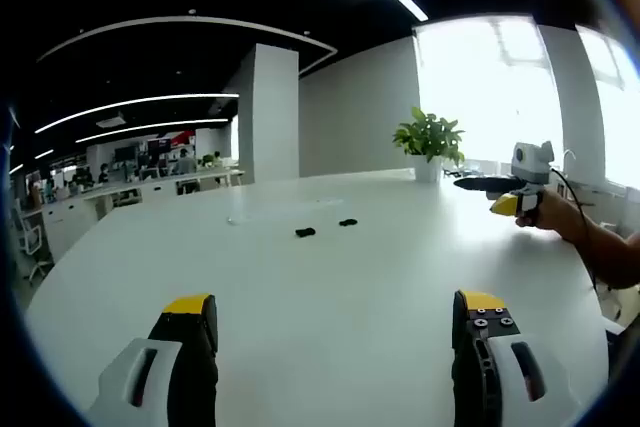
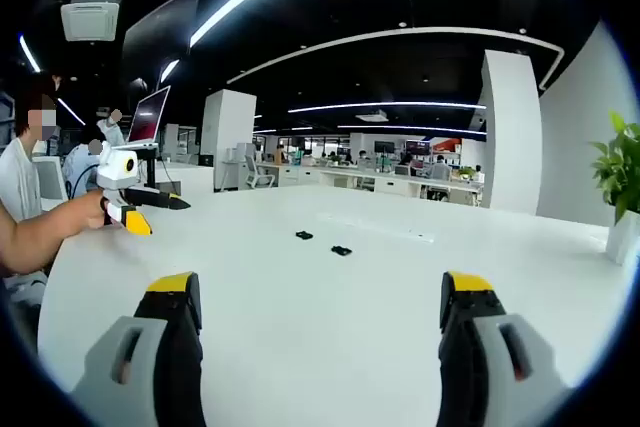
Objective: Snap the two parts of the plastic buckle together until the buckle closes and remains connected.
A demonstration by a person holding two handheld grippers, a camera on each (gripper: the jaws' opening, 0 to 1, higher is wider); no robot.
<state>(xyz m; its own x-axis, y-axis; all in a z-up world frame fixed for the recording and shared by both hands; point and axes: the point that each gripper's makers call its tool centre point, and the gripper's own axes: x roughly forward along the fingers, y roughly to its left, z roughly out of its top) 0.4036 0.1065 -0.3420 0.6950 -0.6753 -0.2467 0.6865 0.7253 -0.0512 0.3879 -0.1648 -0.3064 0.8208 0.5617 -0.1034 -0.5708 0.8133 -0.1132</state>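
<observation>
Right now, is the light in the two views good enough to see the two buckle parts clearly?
Left gripper view: the window is blown out white behind the plant, yet the two buckle parts stand out dark on the white table, small and without detail. Right gripper view: even ceiling light, buckle parts equally small; fisheye bends the edges.

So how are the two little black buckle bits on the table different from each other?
In the left gripper view, the nearer buckle piece lies left of and closer than the farther buckle piece. They lie apart on the white table, not snapped together. Which looks bigger flips between the views, so I cannot say. What they share: both are small, black and lying flat, with neither tool touching them.
</observation>
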